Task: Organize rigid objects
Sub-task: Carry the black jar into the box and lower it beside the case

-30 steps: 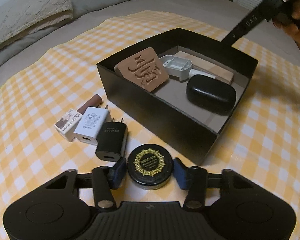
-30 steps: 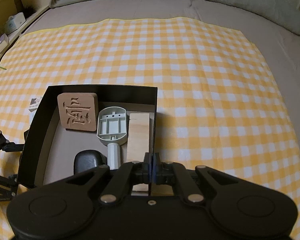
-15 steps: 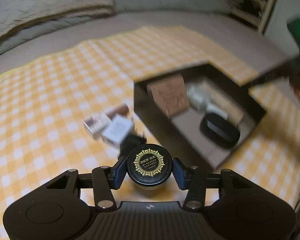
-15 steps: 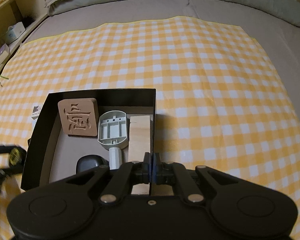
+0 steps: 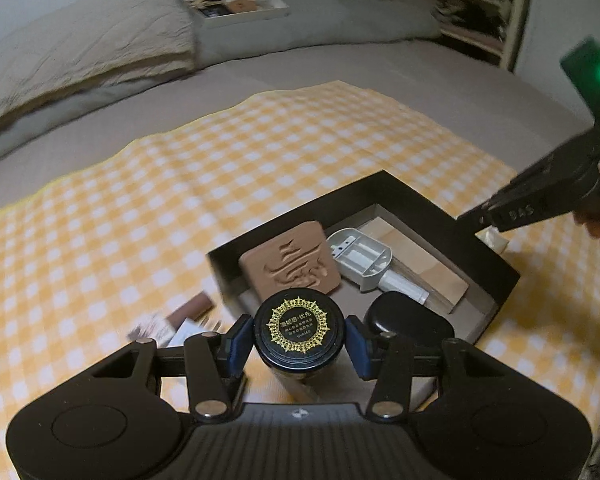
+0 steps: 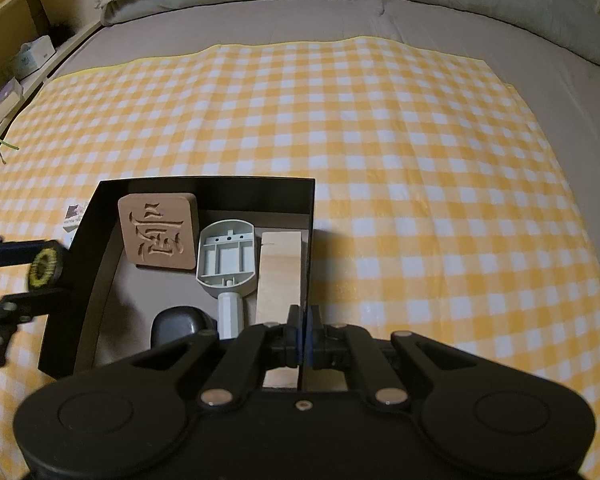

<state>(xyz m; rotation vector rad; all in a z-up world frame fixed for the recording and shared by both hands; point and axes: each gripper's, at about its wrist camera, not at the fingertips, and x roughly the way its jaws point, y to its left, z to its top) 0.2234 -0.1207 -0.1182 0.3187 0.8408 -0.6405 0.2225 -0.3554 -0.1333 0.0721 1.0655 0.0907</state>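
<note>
Left gripper [image 5: 299, 342]: jaws pinching a round black tin [image 5: 299, 330] with a gold emblem on its lid, blue pads against either side, tin centred between them and held clear of the cloth, at the near corner of the black box [image 5: 488, 254]. In the right wrist view, same tin [image 6: 44, 266] seen edge-on, just outside the box's left wall.

Right gripper [image 6: 303, 334]: jaws pressed together on the thin right wall of the black box [image 6: 310, 216], near its close end.

Inside the box, nearest first: black oval case [image 5: 410, 322]; grey plastic part with a handle [image 5: 364, 258]; carved wooden block [image 5: 292, 266] leaning on the left wall; pale wooden plank [image 5: 424, 264] along the right wall.

On the cloth left of the box, blurred: brown tube [image 5: 192, 309], small printed carton [image 5: 148, 328], part of a white item [image 5: 186, 330].

Beneath all: yellow checked cloth [image 6: 380, 120] on a grey bed [image 5: 340, 68].

Farthest: pillow [image 5: 80, 48] and white tray [image 5: 236, 2] of small items.
</note>
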